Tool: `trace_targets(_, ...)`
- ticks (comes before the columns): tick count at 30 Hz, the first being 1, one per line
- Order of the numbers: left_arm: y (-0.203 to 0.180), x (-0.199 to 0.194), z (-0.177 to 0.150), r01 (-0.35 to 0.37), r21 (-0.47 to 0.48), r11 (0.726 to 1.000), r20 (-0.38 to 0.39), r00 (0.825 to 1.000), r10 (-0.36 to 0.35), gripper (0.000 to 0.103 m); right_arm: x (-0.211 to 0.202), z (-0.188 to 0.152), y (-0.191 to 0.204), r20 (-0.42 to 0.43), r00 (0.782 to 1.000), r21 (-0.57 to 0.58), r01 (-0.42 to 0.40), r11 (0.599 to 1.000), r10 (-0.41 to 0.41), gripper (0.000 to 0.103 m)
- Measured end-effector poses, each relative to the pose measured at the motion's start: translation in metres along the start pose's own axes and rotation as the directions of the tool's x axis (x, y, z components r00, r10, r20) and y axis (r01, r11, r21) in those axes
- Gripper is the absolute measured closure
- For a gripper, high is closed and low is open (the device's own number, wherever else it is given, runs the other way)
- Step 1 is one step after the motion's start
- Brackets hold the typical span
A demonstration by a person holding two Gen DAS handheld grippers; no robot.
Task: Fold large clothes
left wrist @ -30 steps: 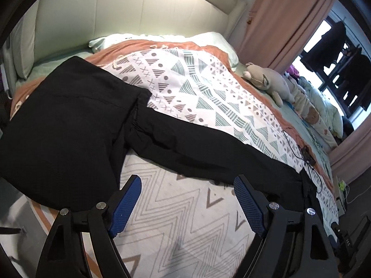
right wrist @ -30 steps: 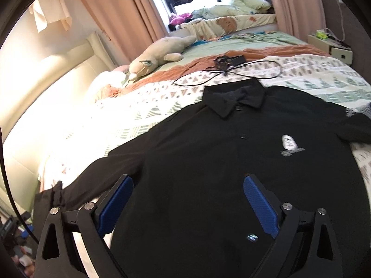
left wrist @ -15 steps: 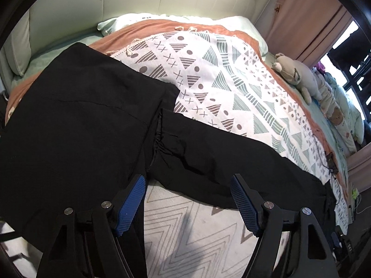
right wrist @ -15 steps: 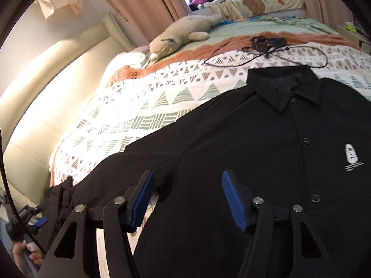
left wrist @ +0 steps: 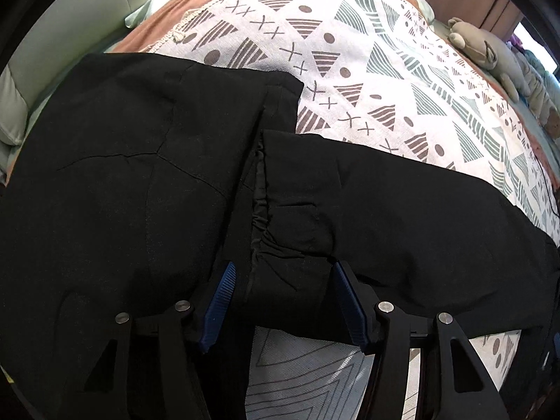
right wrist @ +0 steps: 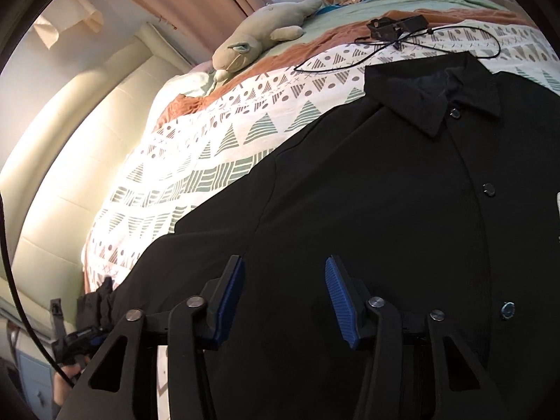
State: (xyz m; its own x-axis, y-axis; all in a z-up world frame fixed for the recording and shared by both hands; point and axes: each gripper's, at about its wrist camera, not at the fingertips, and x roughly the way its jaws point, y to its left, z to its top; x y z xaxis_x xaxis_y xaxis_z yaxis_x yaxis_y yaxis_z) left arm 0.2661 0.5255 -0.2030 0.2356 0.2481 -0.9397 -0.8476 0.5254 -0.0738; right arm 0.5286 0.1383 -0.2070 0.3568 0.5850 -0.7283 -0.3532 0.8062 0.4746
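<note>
A black button-front jacket point(right wrist: 385, 192) lies flat on the patterned bed cover point(right wrist: 210, 154), collar point(right wrist: 434, 98) towards the far side. Its sleeve point(left wrist: 402, 217) runs right across the left wrist view, and the gathered cuff point(left wrist: 260, 217) lies just ahead of my left gripper point(left wrist: 283, 297). That gripper is open and low over the cuff end, with black cloth between the blue pads point(left wrist: 218, 297). My right gripper point(right wrist: 285, 297) is open and hovers over the jacket near the sleeve's shoulder end, holding nothing. The left gripper point(right wrist: 77, 339) shows at the cuff point(right wrist: 99, 301).
A second black cloth point(left wrist: 115, 182) lies flat left of the cuff. A plush toy point(right wrist: 266, 31) and a black device with a looped cable point(right wrist: 395, 28) lie on the far side of the bed. The padded headboard point(right wrist: 80, 140) runs along the left.
Both grippers have come down closer to the cloth and their jaws have narrowed. The left closed in on the cuff; the right shifted from the jacket's front towards the sleeve side.
</note>
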Motion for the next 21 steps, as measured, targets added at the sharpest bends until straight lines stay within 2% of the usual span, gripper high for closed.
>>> trace_targets(1,-0.002,-0.002,0.0,0.0,0.011,1.0,-0.001,1.0,0.0,0.051,0.003,0.0,0.002,-0.006,1.0,0.001,-0.025,1.0,0.025,0.061)
trace_targets(2,-0.003,-0.005,0.0,-0.008,0.018,1.0,0.0,1.0,0.008,0.068,0.005,-0.001,0.004,-0.013,0.999,0.003,-0.047,0.999,0.047,0.064)
trace_targets(3,-0.002,-0.009,0.0,-0.018,0.019,1.0,0.007,1.0,0.018,0.08,0.008,-0.001,0.004,-0.02,0.998,0.007,-0.067,0.998,0.067,0.072)
trace_targets(5,0.0,-0.021,0.002,0.03,0.006,1.0,0.03,0.999,-0.03,0.096,0.018,-0.003,0.005,-0.038,0.992,0.032,-0.123,0.992,0.124,0.081)
trace_targets(7,-0.001,-0.039,0.005,0.054,0.026,0.998,0.067,0.996,-0.056,0.097,0.03,-0.004,0.004,-0.053,0.986,0.06,-0.153,0.986,0.156,0.085)
trace_targets(12,-0.004,-0.103,0.012,0.1,0.062,0.993,0.172,0.979,-0.109,0.097,0.064,-0.006,0.003,-0.085,0.966,0.135,-0.23,0.964,0.243,0.085)
trace_targets(18,-0.036,-0.182,0.018,0.129,0.147,0.981,0.291,0.942,-0.167,0.097,0.094,-0.018,-0.005,-0.193,0.954,0.209,-0.187,0.96,0.228,0.085)
trace_targets(20,-0.048,-0.207,0.019,0.13,0.183,0.974,0.321,0.929,-0.184,0.097,0.085,-0.015,-0.004,-0.196,0.952,0.209,-0.192,0.959,0.234,0.077)
trace_targets(21,-0.059,-0.217,0.022,0.133,0.2,0.971,0.335,0.922,-0.195,0.097,0.077,-0.013,-0.003,-0.186,0.954,0.206,-0.197,0.959,0.236,0.063)
